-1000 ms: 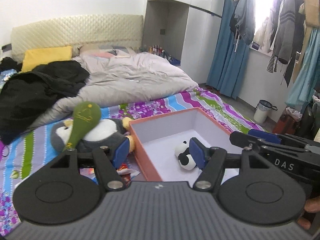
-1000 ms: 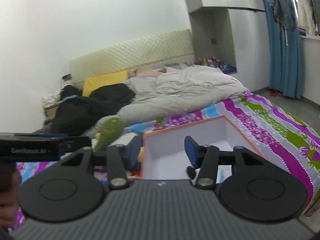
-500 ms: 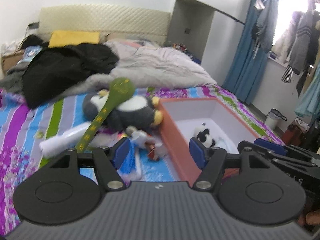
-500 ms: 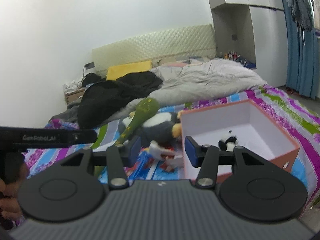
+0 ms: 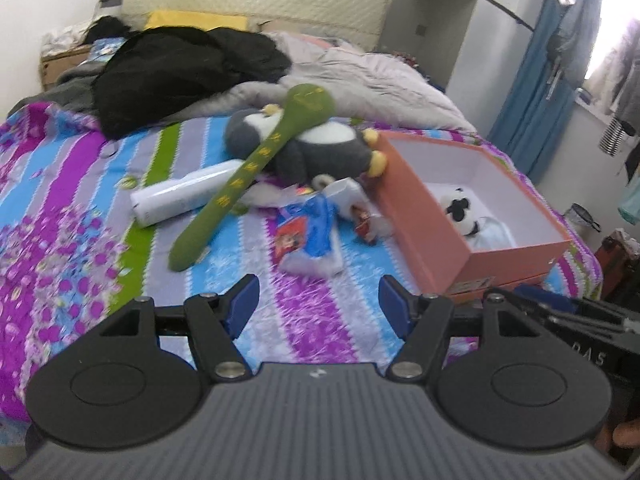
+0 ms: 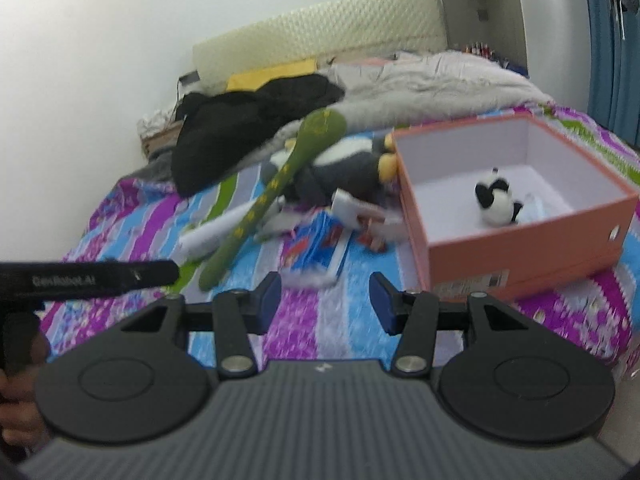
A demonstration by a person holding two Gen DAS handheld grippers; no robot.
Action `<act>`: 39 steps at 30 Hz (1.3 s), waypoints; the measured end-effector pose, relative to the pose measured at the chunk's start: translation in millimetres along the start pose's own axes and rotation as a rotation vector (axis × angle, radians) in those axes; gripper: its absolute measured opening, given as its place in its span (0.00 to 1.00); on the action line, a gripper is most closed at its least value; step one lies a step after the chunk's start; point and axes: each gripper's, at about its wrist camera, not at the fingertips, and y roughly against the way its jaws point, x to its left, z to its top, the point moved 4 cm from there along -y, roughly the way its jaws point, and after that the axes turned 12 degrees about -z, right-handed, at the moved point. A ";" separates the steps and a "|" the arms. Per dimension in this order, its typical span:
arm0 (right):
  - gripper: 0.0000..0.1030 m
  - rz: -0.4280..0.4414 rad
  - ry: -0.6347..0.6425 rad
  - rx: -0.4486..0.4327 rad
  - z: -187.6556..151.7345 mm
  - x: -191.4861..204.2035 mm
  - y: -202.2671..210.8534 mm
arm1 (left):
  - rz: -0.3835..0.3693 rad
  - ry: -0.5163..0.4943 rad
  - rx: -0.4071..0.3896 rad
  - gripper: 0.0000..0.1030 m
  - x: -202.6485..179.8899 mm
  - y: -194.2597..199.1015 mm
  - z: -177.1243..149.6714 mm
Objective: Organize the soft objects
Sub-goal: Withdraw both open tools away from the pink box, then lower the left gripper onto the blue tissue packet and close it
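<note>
On the bed [image 5: 72, 208] my box [image 5: 472, 216] holds only the panda [image 5: 460, 212]. Beside it, the penguin [image 5: 320, 148], green plush [image 5: 256, 172] and blue toy [image 5: 312, 232] still wait. My left gripper [image 5: 318, 304] and right gripper [image 6: 324, 298] hover with jaws apart, empty.

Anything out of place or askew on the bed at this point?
Yes. Only the small panda plush is in the orange box. The grey penguin plush lies on its side against the box's outer wall, the long green plush slants across it, and wrappers are scattered beside them. Both claws are open and empty.
</note>
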 end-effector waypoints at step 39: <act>0.28 -0.261 -0.112 0.154 16.9 21.3 -245.3 | -0.237 0.223 0.034 0.53 101.3 -218.7 37.8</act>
